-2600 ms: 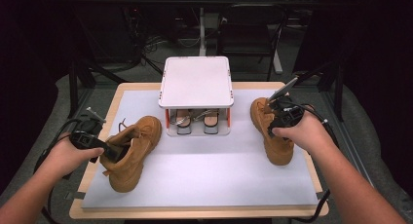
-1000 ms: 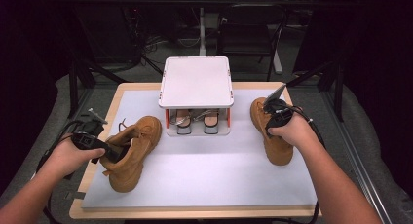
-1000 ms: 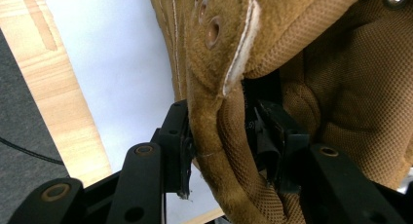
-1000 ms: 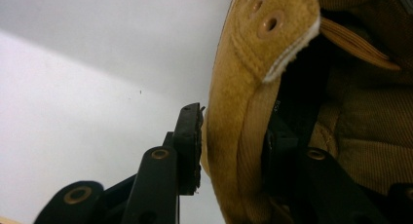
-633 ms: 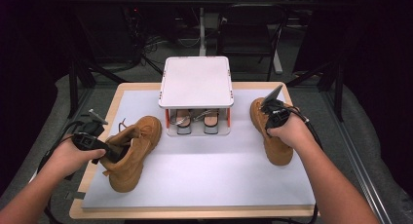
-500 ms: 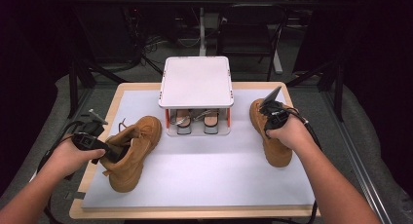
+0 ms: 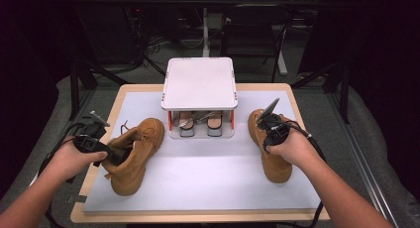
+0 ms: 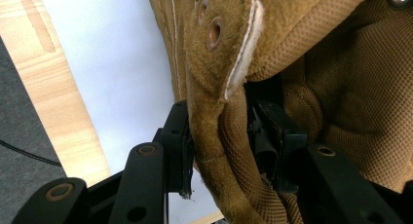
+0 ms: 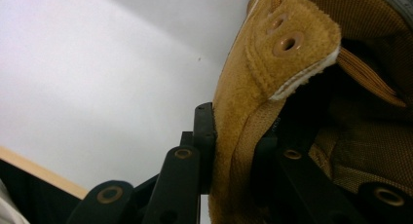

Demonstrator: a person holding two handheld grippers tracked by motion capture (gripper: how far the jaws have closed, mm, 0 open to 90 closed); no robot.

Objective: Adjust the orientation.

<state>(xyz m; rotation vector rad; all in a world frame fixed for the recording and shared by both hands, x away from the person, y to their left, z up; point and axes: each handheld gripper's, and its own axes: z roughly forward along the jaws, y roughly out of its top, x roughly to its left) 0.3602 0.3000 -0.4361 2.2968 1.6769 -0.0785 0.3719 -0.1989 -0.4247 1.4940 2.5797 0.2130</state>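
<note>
High view shows a person at a wooden table point(image 7: 297, 96) covered by a white mat point(image 7: 208, 173), each hand working a gripper on one tan suede boot. Left gripper point(image 8: 221, 146) pinches the padded collar of the left boot point(image 7: 133, 153), one jaw outside the suede wall and the other down inside the mesh lining; that boot lies just ahead of the gripper, its toe aimed toward the white shoe rack point(image 7: 199, 84), which stands well beyond. Right gripper point(image 9: 234, 136) has just been closing, and its jaws now clamp the collar of the right boot point(image 7: 270, 153) the same way, one jaw outside and one inside. That boot sits under and just in front of the hand, to the side of the rack, whose lower shelf already holds a pair of shoes point(image 7: 198, 123). The main risk, as I judge it, is the soft collar folding or slipping out of either pinch once the boot's weight hangs from it, so the boot swings, tips or drops. Loose laces point(image 7: 124, 128) could also snag on a jaw or on the rack's edge.
</note>
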